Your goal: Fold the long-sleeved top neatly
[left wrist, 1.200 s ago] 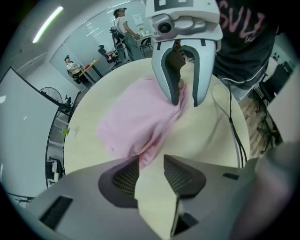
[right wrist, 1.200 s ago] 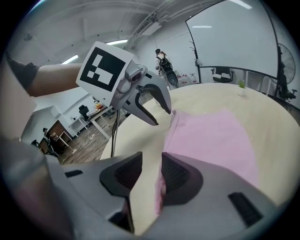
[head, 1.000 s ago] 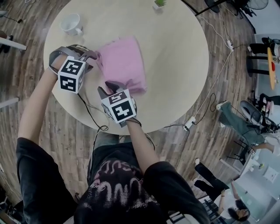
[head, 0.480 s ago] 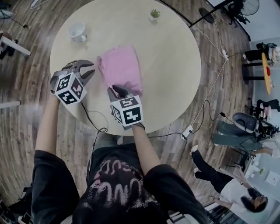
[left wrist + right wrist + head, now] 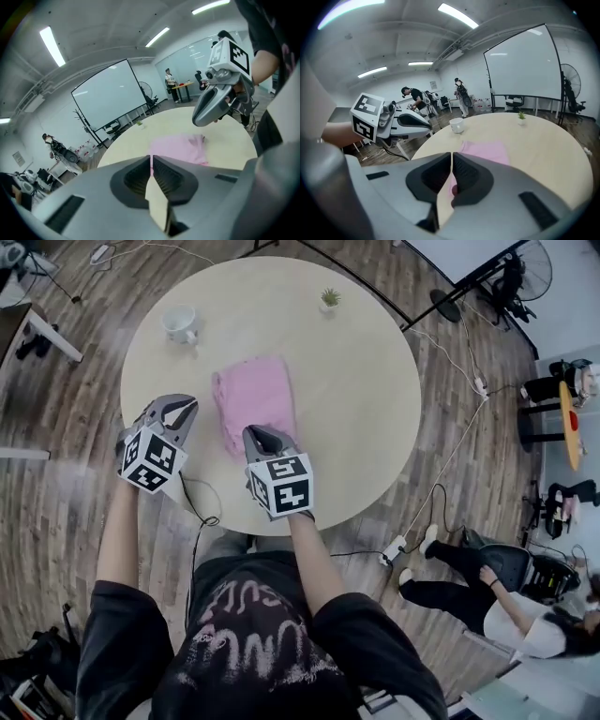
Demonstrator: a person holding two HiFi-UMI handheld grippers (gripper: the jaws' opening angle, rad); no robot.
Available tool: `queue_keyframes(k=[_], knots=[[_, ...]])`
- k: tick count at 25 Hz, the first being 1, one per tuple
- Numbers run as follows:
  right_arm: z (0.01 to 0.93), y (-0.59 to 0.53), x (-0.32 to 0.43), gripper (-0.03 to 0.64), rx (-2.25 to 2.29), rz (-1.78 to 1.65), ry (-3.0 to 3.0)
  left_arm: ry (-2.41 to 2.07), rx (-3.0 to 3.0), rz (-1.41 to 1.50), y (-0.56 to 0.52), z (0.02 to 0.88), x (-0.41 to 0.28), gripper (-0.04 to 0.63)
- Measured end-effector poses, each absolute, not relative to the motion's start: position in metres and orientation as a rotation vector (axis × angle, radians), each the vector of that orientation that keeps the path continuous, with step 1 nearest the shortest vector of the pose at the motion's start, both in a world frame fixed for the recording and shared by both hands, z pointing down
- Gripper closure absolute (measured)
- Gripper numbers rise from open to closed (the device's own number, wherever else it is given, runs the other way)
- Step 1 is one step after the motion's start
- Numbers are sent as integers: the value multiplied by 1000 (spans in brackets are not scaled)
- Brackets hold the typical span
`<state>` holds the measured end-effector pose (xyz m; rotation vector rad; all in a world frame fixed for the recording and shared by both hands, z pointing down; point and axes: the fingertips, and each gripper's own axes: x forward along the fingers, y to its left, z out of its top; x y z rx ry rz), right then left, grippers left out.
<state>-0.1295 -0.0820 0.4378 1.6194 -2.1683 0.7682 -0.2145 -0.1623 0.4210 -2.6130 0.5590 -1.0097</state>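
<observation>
The pink long-sleeved top point(image 5: 253, 399) lies folded into a compact rectangle on the round worktop point(image 5: 375, 399), towards the person's side. Both pairs of jaws have just been closing and now meet with nothing between them. The left hand-held gripper point(image 5: 183, 409) is clenched empty just left of the top, clear of it. The right hand-held gripper point(image 5: 258, 435) is clenched empty at the top's near edge (whether it touches the fabric cannot be told). A white mug point(image 5: 180, 322) and a small potted plant point(image 5: 328, 299) stand at the far side, well apart from the top.
</observation>
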Motion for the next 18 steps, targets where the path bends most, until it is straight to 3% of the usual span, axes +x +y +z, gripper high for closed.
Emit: queue_keyframes(k=[18], knots=[[374,-41,-57,611,1733,546,-2270,1080,-2668,-716,-109,339,-220,583]])
